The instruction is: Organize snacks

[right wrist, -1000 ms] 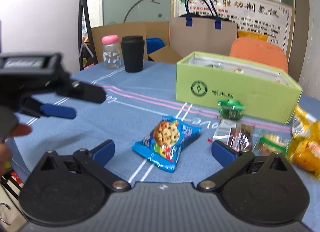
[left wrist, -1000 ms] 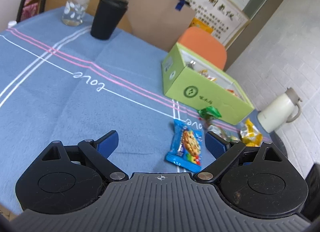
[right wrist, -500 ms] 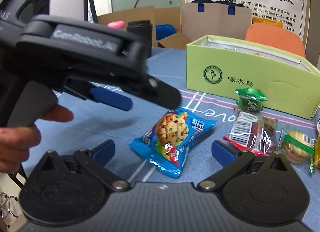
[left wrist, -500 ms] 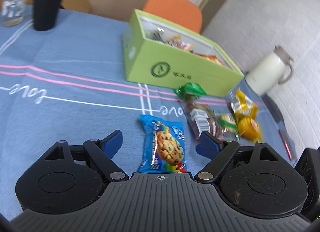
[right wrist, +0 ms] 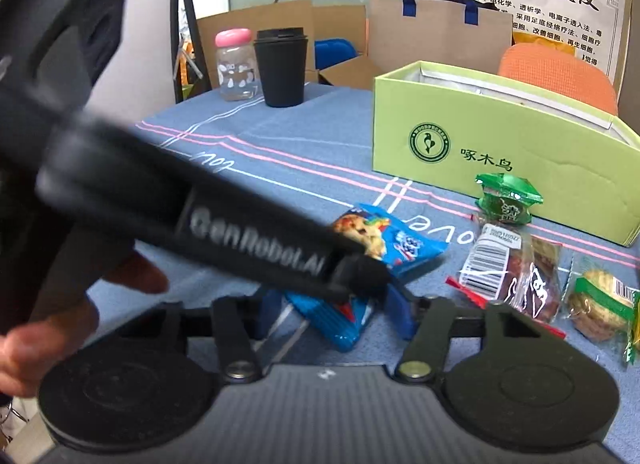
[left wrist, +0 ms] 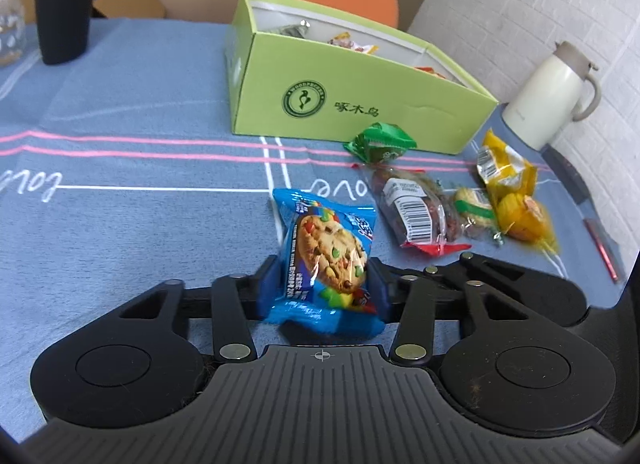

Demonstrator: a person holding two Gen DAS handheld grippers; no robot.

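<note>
Blue cookie packet (left wrist: 326, 256) on striped blue tablecloth (left wrist: 132, 224), pinched at its sides between closing pads of left gripper (left wrist: 323, 284). Right gripper (right wrist: 334, 314) closing around same packet's near end; contact there unclear. Several wrapped snacks already inside open lime-green cardboard box (left wrist: 360, 104). Left to sort, just beside box: green wrapper (left wrist: 380, 142), clear barcoded pack (left wrist: 416, 210), yellow packets (left wrist: 508, 184). Task judged partway done.

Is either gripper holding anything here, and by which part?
Both close on the blue cookie packet: left gripper across its lower half, right gripper at its near end.
</note>
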